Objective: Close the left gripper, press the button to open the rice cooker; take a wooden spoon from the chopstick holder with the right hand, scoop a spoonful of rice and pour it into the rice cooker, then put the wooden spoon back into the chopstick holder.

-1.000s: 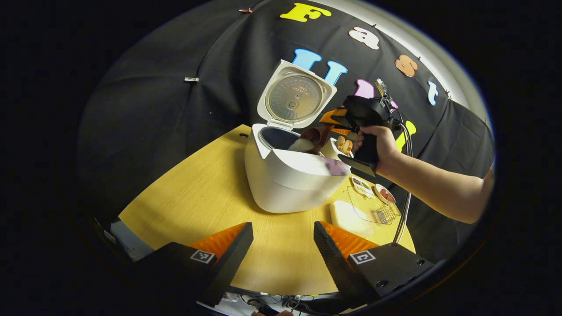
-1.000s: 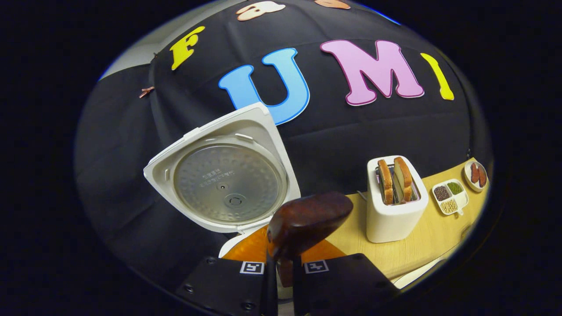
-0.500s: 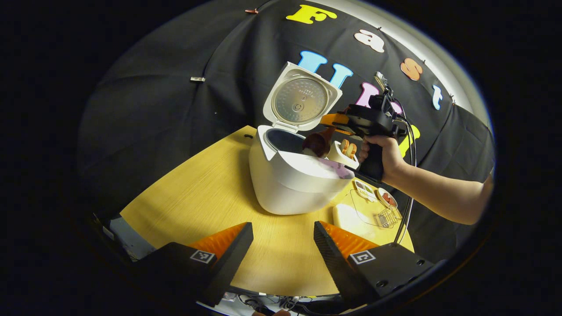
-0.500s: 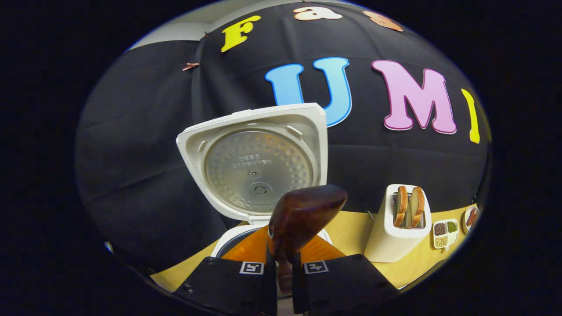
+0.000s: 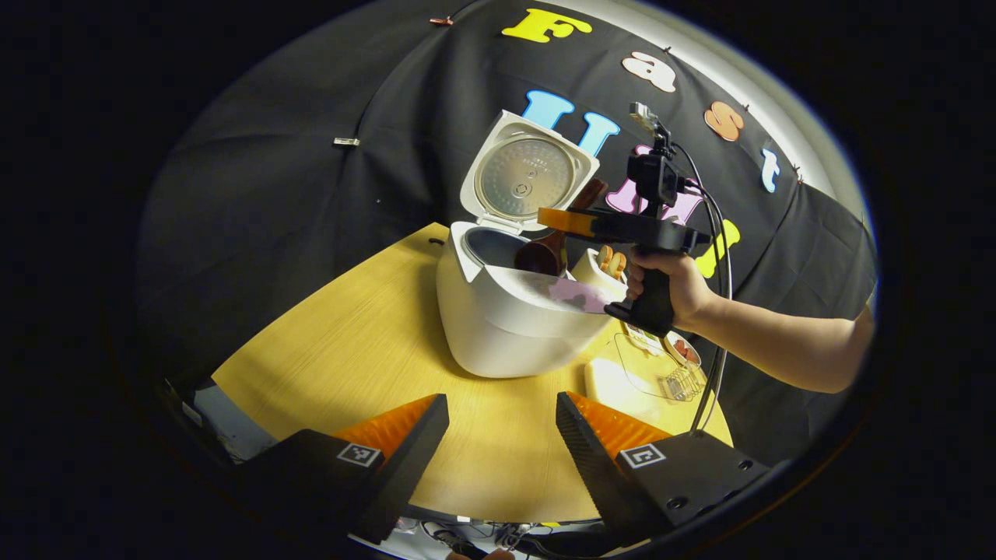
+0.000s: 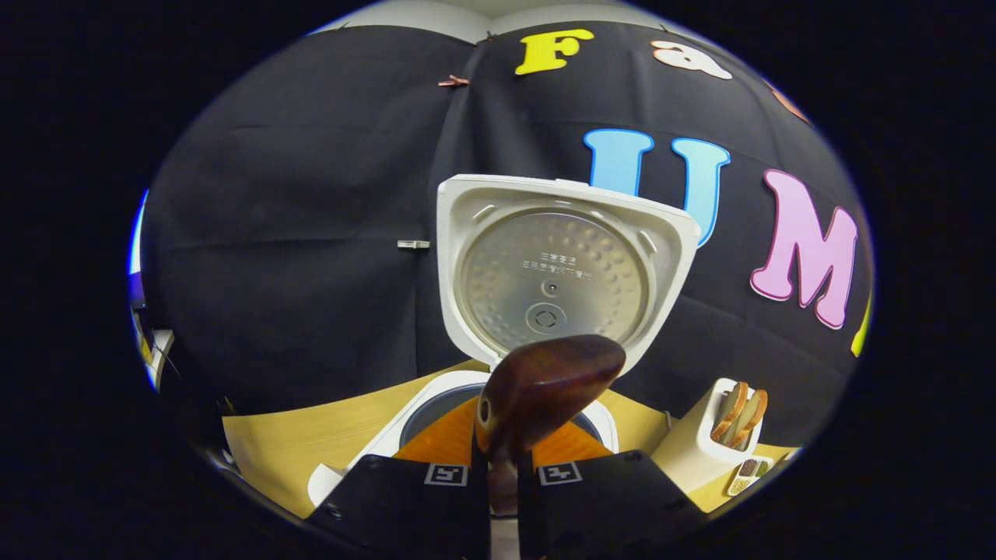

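White rice cooker (image 5: 513,311) stood open on the yellow wooden table (image 5: 366,342), lid (image 6: 556,268) upright. Right gripper (image 6: 498,474) was clamped on the handle of the dark brown wooden spoon (image 6: 545,389), bowl turned over above the cooker's inner pot (image 5: 498,245). Left gripper (image 5: 498,435) hovered in front of the cooker, fingers well apart, empty. Risk: the thin handle could twist in the narrow grip, or the spoon could knock the lid or the white toaster (image 6: 700,435) behind the cooker on withdrawal.

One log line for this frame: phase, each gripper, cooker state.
phase: pouring rice | right gripper: shut on dark wooden spoon, bowl over pot | left gripper: open, idle above yellow table | white rice cooker: lid open
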`<state>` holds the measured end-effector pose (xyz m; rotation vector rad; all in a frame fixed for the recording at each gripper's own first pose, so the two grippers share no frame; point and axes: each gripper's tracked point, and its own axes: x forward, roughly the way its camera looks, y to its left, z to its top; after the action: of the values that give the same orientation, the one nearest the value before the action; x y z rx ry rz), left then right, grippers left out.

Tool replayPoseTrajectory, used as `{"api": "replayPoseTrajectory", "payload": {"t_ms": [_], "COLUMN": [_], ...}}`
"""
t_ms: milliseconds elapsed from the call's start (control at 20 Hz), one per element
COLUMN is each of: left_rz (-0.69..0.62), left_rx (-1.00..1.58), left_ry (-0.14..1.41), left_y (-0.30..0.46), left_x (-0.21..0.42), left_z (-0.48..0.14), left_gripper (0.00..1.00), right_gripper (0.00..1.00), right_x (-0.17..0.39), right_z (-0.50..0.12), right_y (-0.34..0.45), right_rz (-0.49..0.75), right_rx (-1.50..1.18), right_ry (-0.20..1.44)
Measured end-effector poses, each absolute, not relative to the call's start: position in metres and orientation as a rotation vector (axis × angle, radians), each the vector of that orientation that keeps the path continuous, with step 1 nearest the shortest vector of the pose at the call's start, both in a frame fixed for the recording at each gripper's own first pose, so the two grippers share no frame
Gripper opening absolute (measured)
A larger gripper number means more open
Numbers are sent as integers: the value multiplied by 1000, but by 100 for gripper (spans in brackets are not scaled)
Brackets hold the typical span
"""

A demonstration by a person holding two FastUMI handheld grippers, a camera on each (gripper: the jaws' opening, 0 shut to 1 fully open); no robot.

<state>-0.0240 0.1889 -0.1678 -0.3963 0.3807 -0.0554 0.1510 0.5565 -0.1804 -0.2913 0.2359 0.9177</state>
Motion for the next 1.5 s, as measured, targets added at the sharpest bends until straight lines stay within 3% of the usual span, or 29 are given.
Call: {"api": "replayPoseTrajectory", "payload": {"t_ms": [150,200,650,700,750,1050,1500], "left_rz": [-65,-66,-90,-97,-106,-152,-108], "left_rx": [-386,-385,-361,-353,-345,-323,-230], "left_ry": [375,375,366,363,361,335,294], "left_y": [184,183,159,154,148,113,79], "left_x": [-28,-29,-36,-38,-39,-41,4], "left_z": [-168,-167,-166,-164,-162,-149,-130], "left_gripper": [98,96,96,96,96,96,96], "right_gripper": [22,18,18,14,18,18,18], "right_x": [152,156,192,194,198,209,221], "right_z": [-180,-175,-86,-77,-68,-25,-44], "right_y": [551,549,487,469,449,288,38], "right_rz": [902,887,681,656,629,413,72], "right_rx": [-257,-216,220,250,274,325,383], "right_ry": [271,285,298,294,286,210,218]}}
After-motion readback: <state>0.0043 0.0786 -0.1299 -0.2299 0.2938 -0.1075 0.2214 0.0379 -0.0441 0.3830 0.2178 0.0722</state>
